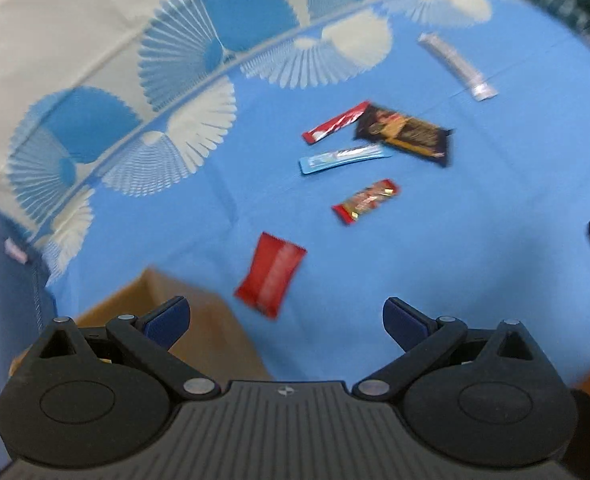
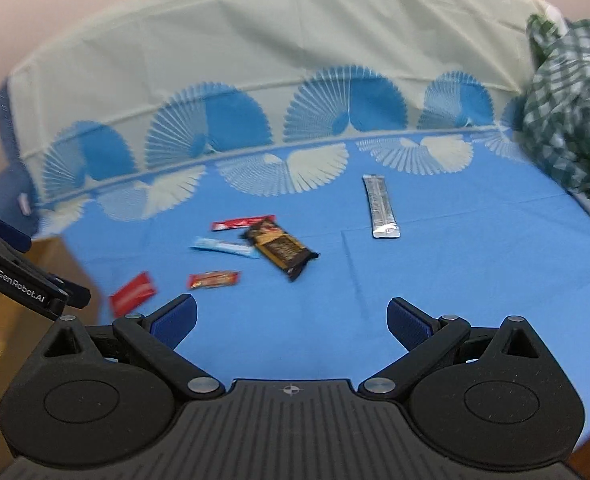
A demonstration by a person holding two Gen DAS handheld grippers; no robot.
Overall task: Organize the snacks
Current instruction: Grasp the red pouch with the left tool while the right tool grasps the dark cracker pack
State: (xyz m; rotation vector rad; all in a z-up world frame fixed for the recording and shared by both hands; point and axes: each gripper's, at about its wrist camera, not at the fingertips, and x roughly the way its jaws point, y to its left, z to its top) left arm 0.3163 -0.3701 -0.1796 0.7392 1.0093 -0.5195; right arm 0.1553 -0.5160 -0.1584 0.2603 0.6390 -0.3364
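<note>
Several snacks lie on a blue cloth. A red packet (image 1: 271, 276) (image 2: 132, 293) lies nearest, just beyond my left gripper (image 1: 285, 320), which is open and empty. Farther off lie a red-gold bar (image 1: 366, 201) (image 2: 214, 279), a light blue bar (image 1: 343, 159) (image 2: 224, 247), a red stick (image 1: 337, 122) (image 2: 242, 223), a dark brown packet (image 1: 409, 134) (image 2: 281, 253) and a silver stick (image 1: 457, 66) (image 2: 381, 207). My right gripper (image 2: 291, 320) is open and empty, above bare cloth.
A cardboard box (image 1: 199, 332) (image 2: 23, 280) stands at the left, under my left gripper's left finger. My left gripper's body (image 2: 19, 276) shows in the right wrist view. A green checked cloth (image 2: 571, 116) lies at the right. A fan-patterned pale cloth (image 2: 255, 92) covers the back.
</note>
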